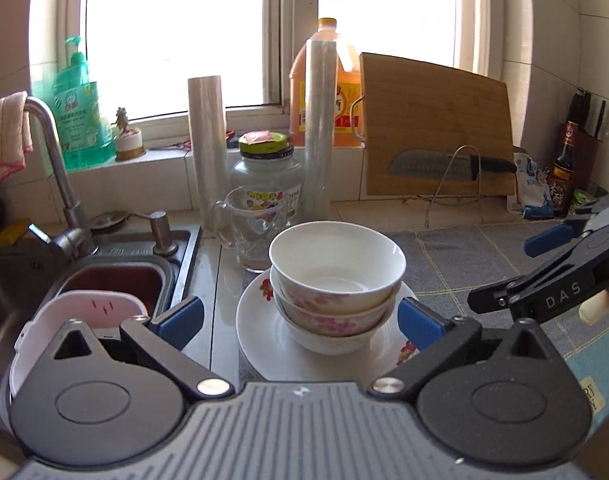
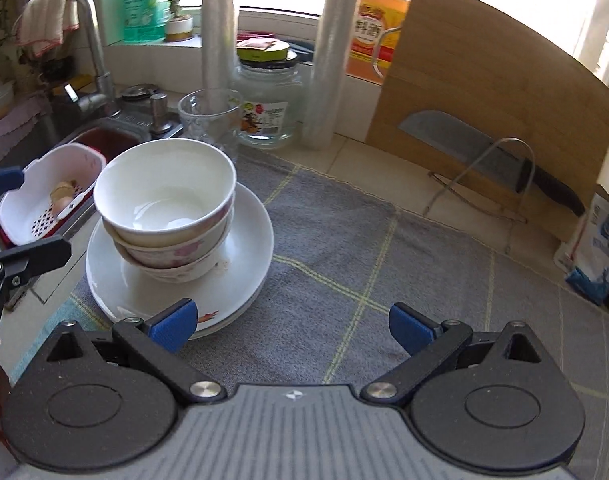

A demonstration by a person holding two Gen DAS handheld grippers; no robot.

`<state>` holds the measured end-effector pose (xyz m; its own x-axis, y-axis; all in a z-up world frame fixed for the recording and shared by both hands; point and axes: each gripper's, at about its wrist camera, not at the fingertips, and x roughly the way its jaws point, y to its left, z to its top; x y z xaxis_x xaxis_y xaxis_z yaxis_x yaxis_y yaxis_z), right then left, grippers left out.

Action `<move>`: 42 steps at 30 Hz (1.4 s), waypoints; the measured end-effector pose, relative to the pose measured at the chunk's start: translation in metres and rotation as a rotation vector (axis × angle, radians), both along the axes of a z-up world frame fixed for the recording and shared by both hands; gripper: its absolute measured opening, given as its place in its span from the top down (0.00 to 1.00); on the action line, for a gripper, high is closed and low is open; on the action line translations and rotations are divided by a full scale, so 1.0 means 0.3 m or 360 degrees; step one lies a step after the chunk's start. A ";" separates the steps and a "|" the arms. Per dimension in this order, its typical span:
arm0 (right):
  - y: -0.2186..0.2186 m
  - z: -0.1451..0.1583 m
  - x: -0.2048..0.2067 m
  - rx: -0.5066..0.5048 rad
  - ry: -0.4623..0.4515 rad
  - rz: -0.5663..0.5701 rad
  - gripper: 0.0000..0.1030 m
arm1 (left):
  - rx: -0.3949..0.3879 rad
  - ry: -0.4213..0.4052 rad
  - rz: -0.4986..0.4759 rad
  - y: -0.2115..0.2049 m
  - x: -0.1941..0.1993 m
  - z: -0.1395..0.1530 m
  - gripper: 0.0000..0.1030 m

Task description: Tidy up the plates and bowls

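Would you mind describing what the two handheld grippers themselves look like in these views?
Both look alike: the left gripper and right gripper have matte black linkage arms with silver pivot pins, round black hubs, blue finger pads and a grey ribbed body bearing a small white emblem. Seen from the left camera, the right gripper shows white "DAS" lettering. No cables or sleeves are visible.

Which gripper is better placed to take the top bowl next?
Probably the left gripper: its open fingers frame the top bowl. The right gripper, also open, faces the grey mat.

Bright window (image 1: 172, 32), tiled wall (image 1: 552, 92), steel sink (image 1: 116, 276).
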<state>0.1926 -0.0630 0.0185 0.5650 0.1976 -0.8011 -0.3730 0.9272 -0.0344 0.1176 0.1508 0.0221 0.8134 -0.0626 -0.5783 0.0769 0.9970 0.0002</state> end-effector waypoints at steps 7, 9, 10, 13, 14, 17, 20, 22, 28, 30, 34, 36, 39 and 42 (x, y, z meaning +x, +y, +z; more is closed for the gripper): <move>-0.057 0.079 -0.111 0.0122 -0.0084 -0.0076 0.00 | -0.0084 0.0256 0.0225 -0.046 -0.055 0.031 0.01; -0.065 0.085 -0.123 0.0135 -0.0092 -0.0075 0.00 | -0.0057 0.0239 0.0231 -0.063 -0.072 0.044 0.01; -0.069 0.088 -0.127 0.0160 -0.0083 -0.0068 0.00 | -0.0048 0.0236 0.0239 -0.070 -0.077 0.051 0.01; -0.072 0.086 -0.140 0.0184 -0.0072 -0.0055 0.00 | -0.0048 0.0237 0.0262 -0.084 -0.093 0.063 0.01; -0.071 0.085 -0.143 0.0179 -0.0074 -0.0051 0.00 | -0.0046 0.0236 0.0259 -0.090 -0.097 0.066 0.01; -0.075 0.084 -0.151 0.0179 -0.0083 -0.0051 0.00 | -0.0040 0.0239 0.0272 -0.105 -0.107 0.072 0.01; -0.084 0.087 -0.153 0.0192 -0.0084 -0.0048 0.00 | -0.0046 0.0244 0.0293 -0.112 -0.111 0.076 0.01; -0.087 0.089 -0.155 0.0190 -0.0087 -0.0049 0.00 | -0.0045 0.0241 0.0302 -0.117 -0.112 0.081 0.01; -0.094 0.097 -0.158 0.0184 -0.0106 -0.0057 0.00 | -0.0039 0.0238 0.0305 -0.128 -0.114 0.090 0.01; -0.096 0.100 -0.160 0.0182 -0.0114 -0.0060 0.00 | -0.0038 0.0241 0.0304 -0.132 -0.114 0.089 0.01; -0.100 0.105 -0.160 0.0186 -0.0121 -0.0062 0.00 | -0.0043 0.0240 0.0307 -0.131 -0.113 0.092 0.01; -0.101 0.105 -0.161 0.0188 -0.0124 -0.0063 0.00 | -0.0039 0.0237 0.0308 -0.132 -0.113 0.095 0.01; -0.100 0.108 -0.163 0.0181 -0.0134 -0.0062 0.00 | -0.0036 0.0240 0.0313 -0.133 -0.113 0.098 0.01; -0.097 0.111 -0.163 0.0175 -0.0141 -0.0058 0.00 | -0.0039 0.0242 0.0322 -0.132 -0.114 0.098 0.01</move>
